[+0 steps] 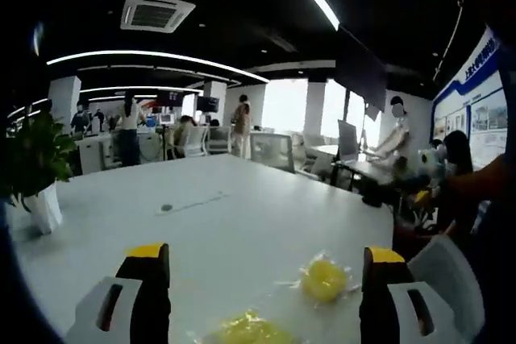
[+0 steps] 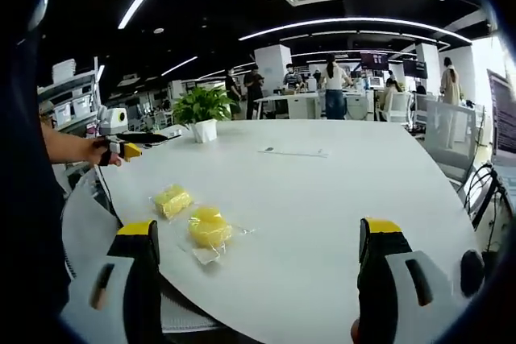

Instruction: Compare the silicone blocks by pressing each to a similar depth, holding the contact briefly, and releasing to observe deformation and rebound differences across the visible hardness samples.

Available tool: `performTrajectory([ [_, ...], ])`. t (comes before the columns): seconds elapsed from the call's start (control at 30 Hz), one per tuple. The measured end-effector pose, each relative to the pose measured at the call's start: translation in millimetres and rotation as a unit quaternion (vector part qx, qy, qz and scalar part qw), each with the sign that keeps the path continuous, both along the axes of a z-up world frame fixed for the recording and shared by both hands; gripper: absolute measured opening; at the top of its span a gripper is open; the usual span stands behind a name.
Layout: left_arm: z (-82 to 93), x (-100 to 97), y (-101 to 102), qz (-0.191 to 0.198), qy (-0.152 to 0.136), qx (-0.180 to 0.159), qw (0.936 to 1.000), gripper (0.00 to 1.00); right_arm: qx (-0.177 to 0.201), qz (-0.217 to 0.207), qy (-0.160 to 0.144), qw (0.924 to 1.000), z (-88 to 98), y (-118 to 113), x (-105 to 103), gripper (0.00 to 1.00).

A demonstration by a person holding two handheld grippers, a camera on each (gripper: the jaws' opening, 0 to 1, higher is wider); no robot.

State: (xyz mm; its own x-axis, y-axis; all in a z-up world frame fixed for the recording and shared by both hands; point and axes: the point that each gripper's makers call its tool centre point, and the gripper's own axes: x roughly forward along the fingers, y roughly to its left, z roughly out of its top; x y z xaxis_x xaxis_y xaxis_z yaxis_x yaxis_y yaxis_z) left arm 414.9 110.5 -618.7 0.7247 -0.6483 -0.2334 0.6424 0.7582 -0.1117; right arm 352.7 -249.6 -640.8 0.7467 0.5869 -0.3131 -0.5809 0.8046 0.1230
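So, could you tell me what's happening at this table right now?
A person is holding a gripper in each hand over a white table in an open office. Two yellow silicone blocks in clear wrappers lie near the table's edge, untouched. The right gripper is open and hangs above the table, off to the side of the blocks. The left gripper is also open, with one block between its fingers but farther out. No pressing has started.
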Motion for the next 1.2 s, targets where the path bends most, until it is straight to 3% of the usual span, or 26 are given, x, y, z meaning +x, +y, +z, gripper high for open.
performTrajectory([
  [0.1,0.7,2.1,48,0.041,-0.023,0.008,0.9989,1.00,-0.002,0.000,-0.003,1.0000,2.3,-1,6,0.97],
  [0.2,-1.4,-6.3,72,0.065,-0.021,0.012,0.9976,1.00,-0.002,0.005,-0.009,1.0000,5.5,1,11,0.97],
  [0.37,-15.7,-25.1,93,0.085,-0.013,0.034,0.9957,1.00,-0.008,0.008,-0.015,0.9998,4.4,3,15,0.97],
  [0.57,-48.6,-40.3,133,0.120,0.016,0.042,0.9917,1.00,-0.010,0.007,-0.021,0.9997,-6.7,10,14,0.97],
  [0.67,-53.6,-48.1,142,0.127,0.012,0.044,0.9909,1.00,-0.017,0.009,-0.014,0.9997,-20.1,11,12,0.97],
  [0.73,-47.2,-51.1,145,0.130,-0.013,0.040,0.9906,1.00,-0.018,0.008,-0.009,0.9998,-27.0,13,10,0.97],
  [0.8,-46.4,-53.1,147,0.133,-0.007,0.029,0.9907,1.00,-0.017,0.004,-0.002,0.9998,-32.8,13,8,0.97],
  [1.0,-55.8,-58.9,155,0.136,0.007,0.042,0.9898,1.00,-0.014,-0.002,0.009,0.9999,-39.8,12,5,0.97],
  [1.2,-61.8,-63.1,149,0.128,0.018,0.051,0.9903,1.00,-0.022,-0.002,0.013,0.9997,-45.2,13,4,0.97],
])
